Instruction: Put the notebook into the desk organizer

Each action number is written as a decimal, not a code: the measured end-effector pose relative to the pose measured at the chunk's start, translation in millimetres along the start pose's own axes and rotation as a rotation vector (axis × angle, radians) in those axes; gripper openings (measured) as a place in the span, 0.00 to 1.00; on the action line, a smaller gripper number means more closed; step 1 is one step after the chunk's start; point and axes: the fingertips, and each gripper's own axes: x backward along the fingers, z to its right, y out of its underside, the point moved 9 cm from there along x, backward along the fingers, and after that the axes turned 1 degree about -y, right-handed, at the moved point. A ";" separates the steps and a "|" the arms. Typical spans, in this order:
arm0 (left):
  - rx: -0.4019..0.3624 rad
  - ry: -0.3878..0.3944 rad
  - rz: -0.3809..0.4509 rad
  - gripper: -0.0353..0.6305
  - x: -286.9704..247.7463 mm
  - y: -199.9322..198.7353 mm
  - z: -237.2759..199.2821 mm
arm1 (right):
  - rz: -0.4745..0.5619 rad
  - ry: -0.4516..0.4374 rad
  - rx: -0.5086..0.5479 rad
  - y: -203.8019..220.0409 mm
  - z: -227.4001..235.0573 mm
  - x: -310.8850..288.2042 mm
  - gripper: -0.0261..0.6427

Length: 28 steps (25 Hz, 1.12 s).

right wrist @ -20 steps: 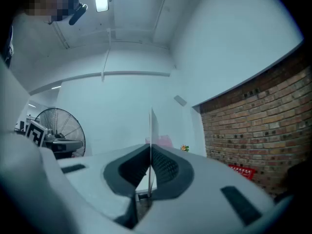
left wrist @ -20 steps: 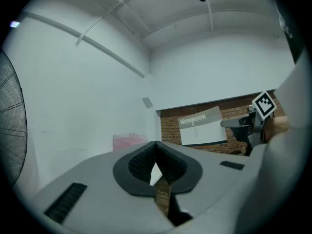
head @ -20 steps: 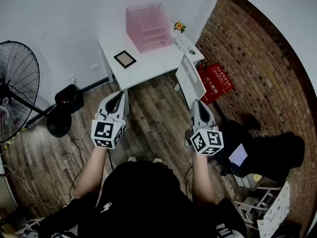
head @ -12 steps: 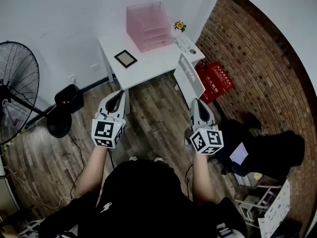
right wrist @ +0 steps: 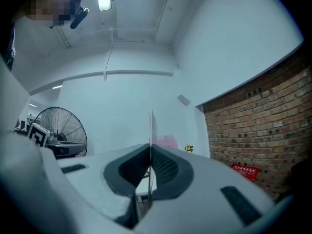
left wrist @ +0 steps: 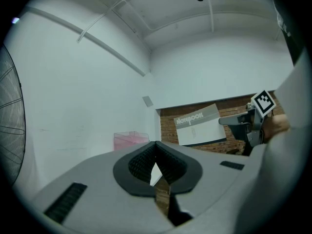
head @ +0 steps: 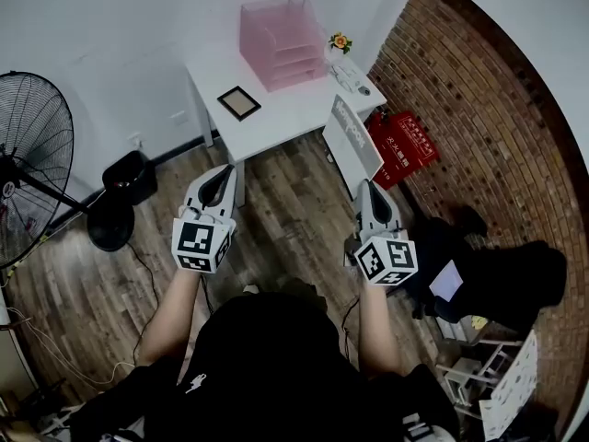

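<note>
1. Head view: the right gripper (head: pixel 366 190) holds the notebook (head: pixel 352 134) upright near the white table's (head: pixel 285 118) front right corner, above the wood floor (head: pixel 285 201).
2. Only the right gripper view shows the grip. Its jaws pinch the notebook, which appears edge-on as a thin line rising between the pads.
3. Left gripper view: the left gripper's (left wrist: pixel 156 144) jaws are pressed together with nothing in them. This view alone shows the cover print, "NOTEBOOK".
4. The pink desk organizer (head: pixel 281 30) stands at the table's back edge by the wall, well apart from the notebook. Its shelf openings probably face forward.
5. A small dark frame (head: pixel 238 102) lies left of centre, with bare tabletop beside it.
6. Fan (head: pixel 32 164) far left, brick wall (head: pixel 479 109) right; open floor lies between the grippers and the table.
</note>
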 end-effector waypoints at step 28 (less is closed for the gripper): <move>-0.007 -0.118 -0.053 0.06 -127.6 5.4 9.2 | -0.042 -0.133 -0.050 7.5 106.2 -117.8 0.05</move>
